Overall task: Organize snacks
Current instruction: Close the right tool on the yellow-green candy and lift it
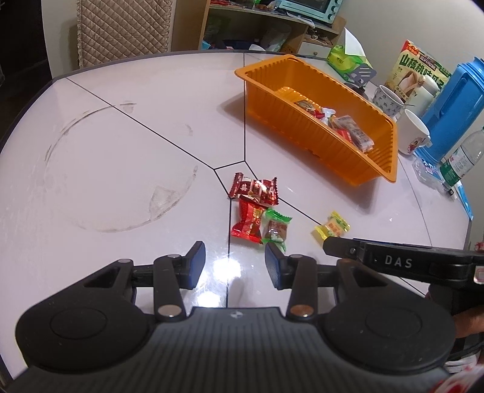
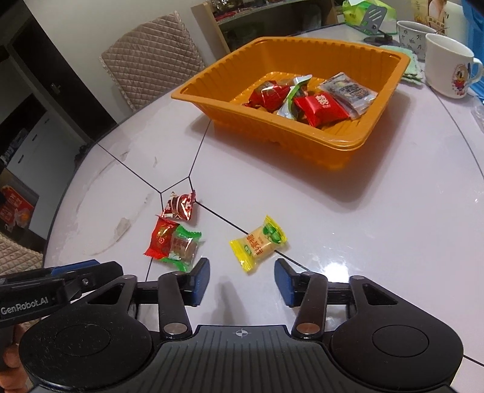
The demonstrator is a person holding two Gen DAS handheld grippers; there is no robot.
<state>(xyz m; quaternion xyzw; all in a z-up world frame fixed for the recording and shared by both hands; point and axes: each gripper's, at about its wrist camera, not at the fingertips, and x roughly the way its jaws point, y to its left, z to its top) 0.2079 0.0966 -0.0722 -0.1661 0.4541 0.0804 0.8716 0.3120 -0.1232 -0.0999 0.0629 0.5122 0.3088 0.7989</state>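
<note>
An orange plastic tray [image 1: 379, 169] [image 2: 193, 90] stands on the white table and holds several wrapped snacks [image 2: 320, 99]. On the table in front of it lie a dark red snack [image 1: 254, 189] [image 2: 179, 206], a bright red snack [image 1: 249, 222] [image 2: 160, 238], a green snack [image 1: 276, 226] [image 2: 184, 247] and a yellow snack [image 1: 332, 226] [image 2: 258, 243]. My left gripper [image 1: 235, 264] is open and empty, just short of the red and green snacks. My right gripper [image 2: 242, 279] is open and empty, just short of the yellow snack.
Behind the tray stand two mugs [image 1: 413, 131] [image 2: 447, 68], a blue jug [image 1: 453, 112], a snack box [image 1: 419, 68], a water bottle [image 1: 462, 157] and a green packet [image 1: 348, 57]. A padded chair [image 2: 151, 57] and shelves [image 1: 257, 27] stand beyond the table edge.
</note>
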